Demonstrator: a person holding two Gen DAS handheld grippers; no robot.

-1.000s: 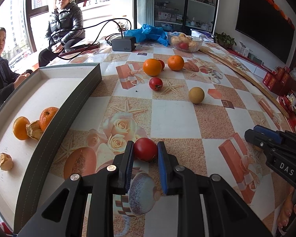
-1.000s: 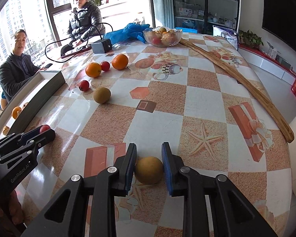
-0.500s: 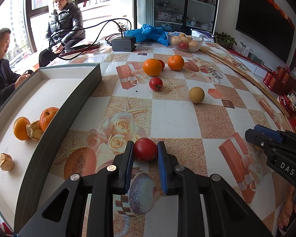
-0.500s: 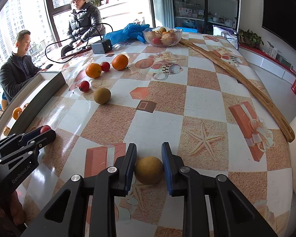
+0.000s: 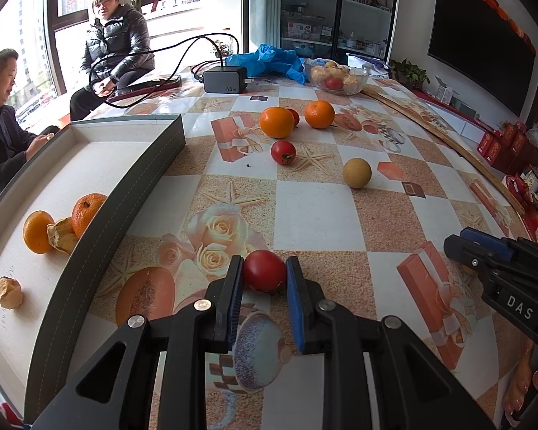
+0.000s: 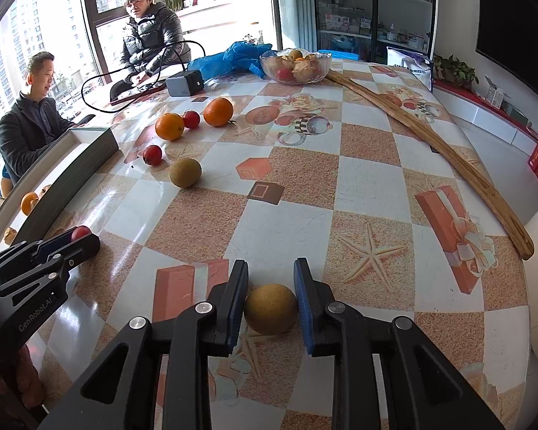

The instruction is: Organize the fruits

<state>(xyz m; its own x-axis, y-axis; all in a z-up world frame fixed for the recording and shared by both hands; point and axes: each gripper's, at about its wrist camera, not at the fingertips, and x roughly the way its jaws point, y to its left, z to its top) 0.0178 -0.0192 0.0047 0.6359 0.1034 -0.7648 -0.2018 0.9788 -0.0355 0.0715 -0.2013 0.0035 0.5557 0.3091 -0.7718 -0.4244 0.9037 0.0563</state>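
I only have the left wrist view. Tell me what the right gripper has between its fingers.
Observer: The right gripper is shut on a round tan fruit that sits on the table.
Operator: Report what that view shows of my left gripper.
Observer: The left gripper appears side-on at the left edge, with the red tomato peeking out at its tip.
Operator: Describe the long strip near the glass bowl.
Observer: The wooden strip runs from beside the glass bowl down the right side of the table, ending near a printed gift box.
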